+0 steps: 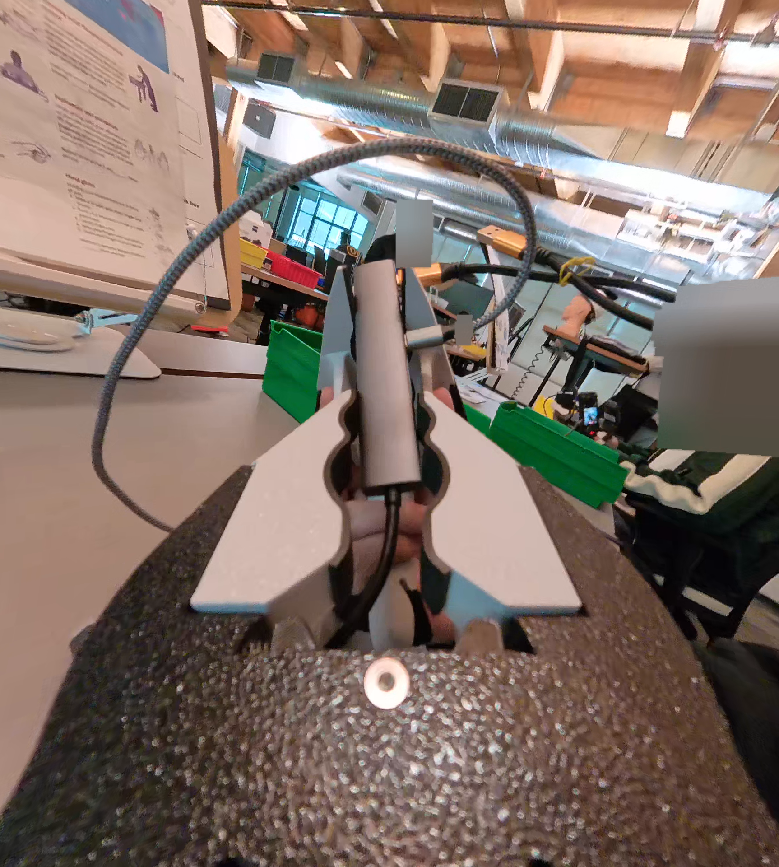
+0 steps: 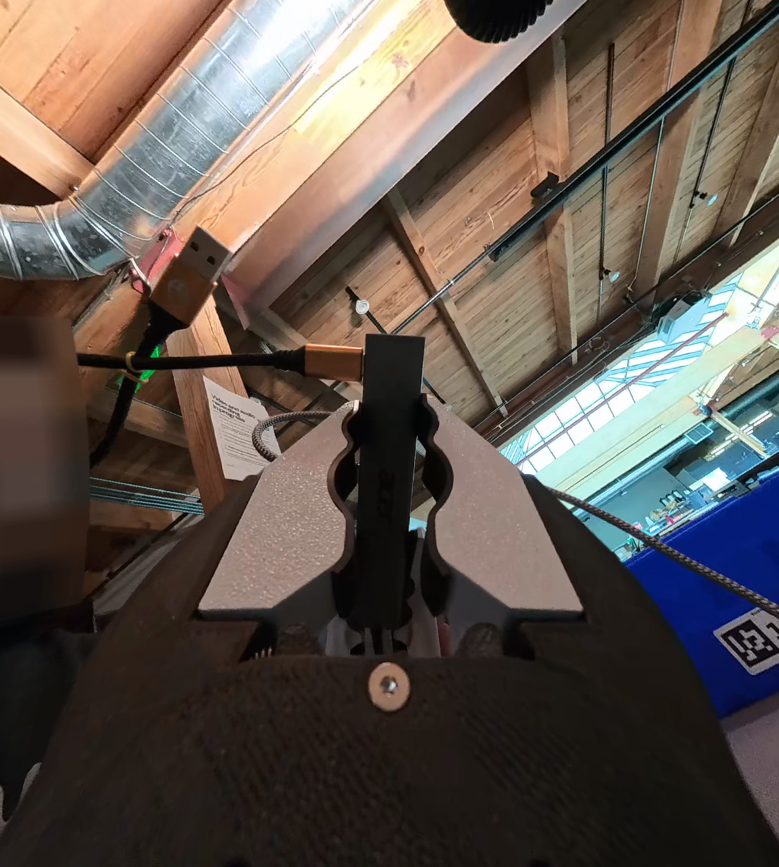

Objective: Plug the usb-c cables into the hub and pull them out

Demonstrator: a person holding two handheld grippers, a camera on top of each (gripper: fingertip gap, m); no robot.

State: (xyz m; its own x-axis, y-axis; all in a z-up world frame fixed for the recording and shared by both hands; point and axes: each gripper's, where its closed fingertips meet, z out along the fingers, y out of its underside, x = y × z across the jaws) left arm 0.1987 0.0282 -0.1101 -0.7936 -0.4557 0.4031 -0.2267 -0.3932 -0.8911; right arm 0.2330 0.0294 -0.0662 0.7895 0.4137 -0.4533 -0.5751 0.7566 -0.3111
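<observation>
1. The left claw (image 1: 385,403) is closed on the hub (image 1: 385,375). The grey bar lies lengthwise between its two fingers and sticks out past the tips.
2. The hub's own black lead (image 1: 390,530) leaves its near end and drops back between the finger bases.
3. A silver plug (image 1: 425,335) sits in the hub's side, just right of the left claw's tips. Its grey cable (image 1: 153,300) arcs up and over the claw, then falls left to the table (image 1: 50,445).
4. A gold plug (image 1: 430,272) meets the hub beyond the tips, on the right. Its black cable (image 1: 486,269) runs off right.
5. A loose gold USB-A plug (image 1: 502,241) hangs in the air farther right, above that cable, near a yellow tie (image 1: 575,269).
6. Behind the hub, another claw's grey fingers (image 1: 337,323) flank it on both sides.
7. Green bins (image 1: 556,450) stand on the table beyond the claw, to the right.
8. The right claw (image 2: 390,408) is also clamped on the hub (image 2: 390,445), which looks dark here and reaches past the tips toward the ceiling.
9. From this side the gold plug (image 2: 333,361) enters the hub on the left, just above the tips. The USB-A plug (image 2: 190,272) points up, further left.
10. The grey cable (image 2: 284,422) peeks out behind the left fingertip.
</observation>
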